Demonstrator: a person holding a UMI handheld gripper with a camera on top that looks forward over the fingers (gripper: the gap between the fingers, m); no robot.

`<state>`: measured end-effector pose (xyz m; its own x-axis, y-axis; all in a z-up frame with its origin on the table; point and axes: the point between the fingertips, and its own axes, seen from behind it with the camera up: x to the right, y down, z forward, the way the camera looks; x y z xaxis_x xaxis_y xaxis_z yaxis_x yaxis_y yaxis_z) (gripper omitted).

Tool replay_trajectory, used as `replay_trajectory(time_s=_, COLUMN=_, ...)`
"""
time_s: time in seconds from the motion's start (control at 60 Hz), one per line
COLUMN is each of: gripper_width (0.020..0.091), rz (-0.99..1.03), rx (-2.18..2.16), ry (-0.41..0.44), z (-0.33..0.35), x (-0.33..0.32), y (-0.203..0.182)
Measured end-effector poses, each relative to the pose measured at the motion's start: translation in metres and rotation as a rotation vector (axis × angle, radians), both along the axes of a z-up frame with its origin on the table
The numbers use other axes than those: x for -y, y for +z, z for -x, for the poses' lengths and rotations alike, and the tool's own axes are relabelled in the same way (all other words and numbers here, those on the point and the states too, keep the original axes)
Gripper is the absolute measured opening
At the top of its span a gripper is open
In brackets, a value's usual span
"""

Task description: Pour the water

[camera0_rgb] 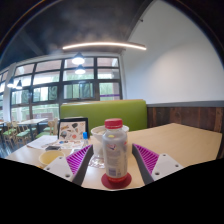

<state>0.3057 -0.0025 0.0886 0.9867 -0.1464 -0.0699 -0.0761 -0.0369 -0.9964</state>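
While a clear plastic bottle (116,150) with a red cap stands between its two fingers, the gripper (114,166) hangs just above a pale wooden table (190,140) in a cafe-like room. Both purple pads (72,158) seem to press the bottle's ribbed sides, so the tool appears clenched on it (no gap shows at either side). A transparent glass (97,146), smooth and cylindrical, stands just beside the bottle and touching its outline. The step in hand looks like the carry toward pouring; the next move likely calls for bringing the bottle's mouth over the glass and tilting it, though the cap seems on. A green upholstered bench (104,112) lines the far edge, with a framed menu stand (71,130) near it.
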Motion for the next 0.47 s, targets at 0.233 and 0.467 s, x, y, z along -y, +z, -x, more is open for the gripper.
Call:
replay_trajectory(time_s=0.233, gripper_width=0.0822, rz=0.045, rx=0.038, ry=-0.002, z=0.058, x=0.136, y=0.038)
replay_trajectory(time_s=0.467, gripper_width=0.0814, rz=0.085, rx=-0.013, ry=-0.002, z=0.123, x=0.245, y=0.035)
